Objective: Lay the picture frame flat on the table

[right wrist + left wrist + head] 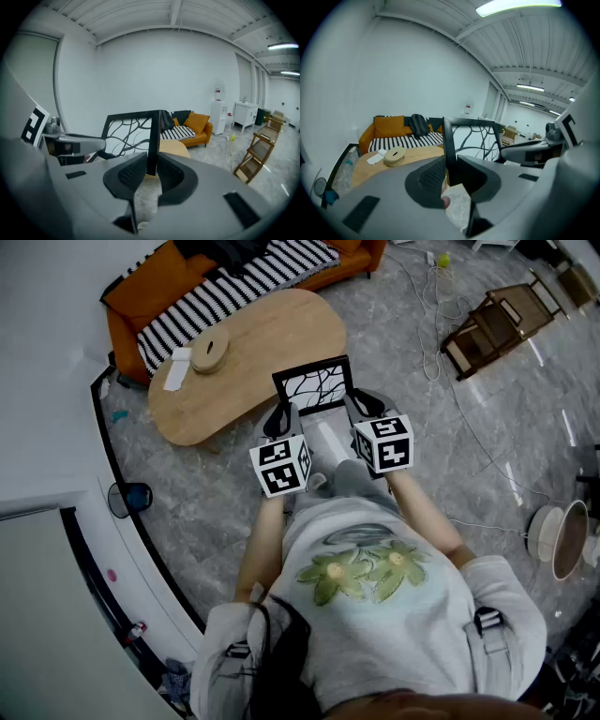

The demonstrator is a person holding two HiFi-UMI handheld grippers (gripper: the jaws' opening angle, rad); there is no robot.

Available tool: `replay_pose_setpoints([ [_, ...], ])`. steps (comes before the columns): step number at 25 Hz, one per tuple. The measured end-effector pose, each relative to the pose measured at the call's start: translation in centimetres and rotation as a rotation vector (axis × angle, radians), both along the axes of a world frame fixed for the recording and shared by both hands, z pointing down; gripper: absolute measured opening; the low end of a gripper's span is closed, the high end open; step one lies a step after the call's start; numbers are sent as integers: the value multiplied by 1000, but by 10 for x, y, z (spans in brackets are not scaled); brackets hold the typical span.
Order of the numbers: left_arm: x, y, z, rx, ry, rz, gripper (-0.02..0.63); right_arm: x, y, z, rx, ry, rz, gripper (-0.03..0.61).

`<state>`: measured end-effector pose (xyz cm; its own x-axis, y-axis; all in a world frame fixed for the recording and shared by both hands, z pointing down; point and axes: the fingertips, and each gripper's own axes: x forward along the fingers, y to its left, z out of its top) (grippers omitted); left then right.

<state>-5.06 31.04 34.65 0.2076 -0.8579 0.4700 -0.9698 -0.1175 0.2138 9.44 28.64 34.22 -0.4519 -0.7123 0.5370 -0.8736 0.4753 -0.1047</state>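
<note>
We hold the frame point(314, 385) upright between both grippers.
Our left gripper point(450, 161) is clamped on the frame's left edge and our right gripper point(151, 164) on its right edge. In the head view the frame stands mid-picture at the near end of the counter point(253, 343); we cannot tell whether it touches.

On table point(272, 334): round box point(210, 352), paper point(177, 369)

a living-room set inside a large hall: orange sofa with striped seat point(139, 294), rounded pale wooden bench point(281, 334), grey marble-look floor point(422, 456), long ceiling strip light point(518, 6).
</note>
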Motion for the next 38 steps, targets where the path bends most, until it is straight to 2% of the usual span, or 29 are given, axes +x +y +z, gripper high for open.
replay_pose_setpoints([
  [20, -3, -26, 11, -34, 12, 49, 86, -2, -20, 13, -25, -10, 53, 72],
  [38, -15, -97, 17, -49, 21, 38, 86, -14, -92, 18, -31, -2, 35, 74],
])
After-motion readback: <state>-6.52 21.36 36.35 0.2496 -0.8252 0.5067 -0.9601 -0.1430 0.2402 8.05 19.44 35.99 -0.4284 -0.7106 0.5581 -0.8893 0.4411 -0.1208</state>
